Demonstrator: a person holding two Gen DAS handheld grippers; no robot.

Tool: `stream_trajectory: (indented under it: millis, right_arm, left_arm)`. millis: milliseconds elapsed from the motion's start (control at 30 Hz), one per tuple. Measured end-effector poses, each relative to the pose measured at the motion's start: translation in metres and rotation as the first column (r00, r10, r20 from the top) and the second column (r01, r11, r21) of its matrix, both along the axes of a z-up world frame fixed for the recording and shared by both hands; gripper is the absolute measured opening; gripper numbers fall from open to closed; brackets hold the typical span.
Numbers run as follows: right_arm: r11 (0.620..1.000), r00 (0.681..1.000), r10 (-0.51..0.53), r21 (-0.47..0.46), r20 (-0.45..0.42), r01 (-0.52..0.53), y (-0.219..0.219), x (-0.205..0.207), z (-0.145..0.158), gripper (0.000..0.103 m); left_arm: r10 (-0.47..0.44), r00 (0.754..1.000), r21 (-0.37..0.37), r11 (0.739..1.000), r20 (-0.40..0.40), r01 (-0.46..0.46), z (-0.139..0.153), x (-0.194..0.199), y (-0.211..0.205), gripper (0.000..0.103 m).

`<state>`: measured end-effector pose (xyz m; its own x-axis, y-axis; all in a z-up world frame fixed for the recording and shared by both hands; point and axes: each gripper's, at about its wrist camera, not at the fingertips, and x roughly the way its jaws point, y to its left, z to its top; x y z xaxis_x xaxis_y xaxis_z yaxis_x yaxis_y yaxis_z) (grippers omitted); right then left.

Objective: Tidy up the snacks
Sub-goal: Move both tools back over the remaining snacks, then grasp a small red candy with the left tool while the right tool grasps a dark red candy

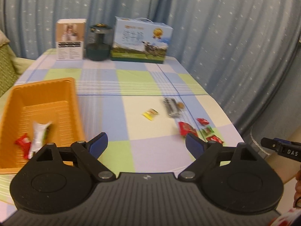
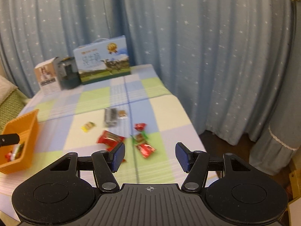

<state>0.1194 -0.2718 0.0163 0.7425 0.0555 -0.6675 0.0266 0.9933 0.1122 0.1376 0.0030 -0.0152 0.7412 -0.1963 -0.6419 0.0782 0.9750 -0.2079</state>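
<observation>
Snacks [image 2: 111, 138] lie loose on the tablecloth [image 2: 169, 109]; left tongs [image 1: 145, 143] and right tongs [image 2: 150, 155] gape empty.

The desk [image 1: 131, 146] has a checked cloth. An orange basket [image 1: 71, 101] sits near left. Loose snacks [image 1: 188, 129] lie on the right. Two boxes [image 1: 140, 41] and a dark jar [image 1: 98, 41] stand far back.

A table [image 1: 131, 86] with a checked cloth in blue, green and white stands by a blue curtain [image 1: 225, 37] with little white stars. Along its far edge stand a brown and white box [image 1: 70, 39], a dark jar [image 1: 98, 42] and a blue box with a cow on it [image 1: 141, 41].
</observation>
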Motion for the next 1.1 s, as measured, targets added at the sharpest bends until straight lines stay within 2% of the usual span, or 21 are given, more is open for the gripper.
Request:
stream_trajectory:
  millis: [367, 667, 833, 900, 1100]
  right_arm:
    - [0.998, 0.997, 0.063, 0.013, -0.035, -0.062, -0.009, 0.019, -0.032, 0.060]
    - [0.992, 0.988, 0.127, -0.010, -0.082, -0.129, -0.018, 0.050, -0.064, 0.059]
    - [0.991, 0.986, 0.130, -0.013, -0.101, -0.132, -0.023, 0.067, -0.080, 0.059]
    - [0.991, 0.986, 0.129, -0.013, -0.106, -0.131, -0.026, 0.073, -0.086, 0.059]
    - [0.990, 0.984, 0.136, -0.014, -0.116, -0.139, -0.029, 0.089, -0.101, 0.059]
  left_arm:
    - [-0.075, 0.995, -0.006, 0.997, -0.058, 0.075, -0.033, 0.025, -0.046, 0.088]
    - [-0.107, 0.989, -0.042, 0.994, -0.106, 0.104, -0.067, 0.052, -0.085, 0.078]
    - [-0.125, 0.984, -0.098, 0.989, -0.126, 0.113, -0.089, 0.073, -0.101, 0.064]
    - [-0.131, 0.982, -0.119, 0.986, -0.133, 0.115, -0.097, 0.079, -0.106, 0.054]
    - [-0.157, 0.976, -0.147, 0.980, -0.150, 0.135, -0.118, 0.095, -0.125, 0.040]
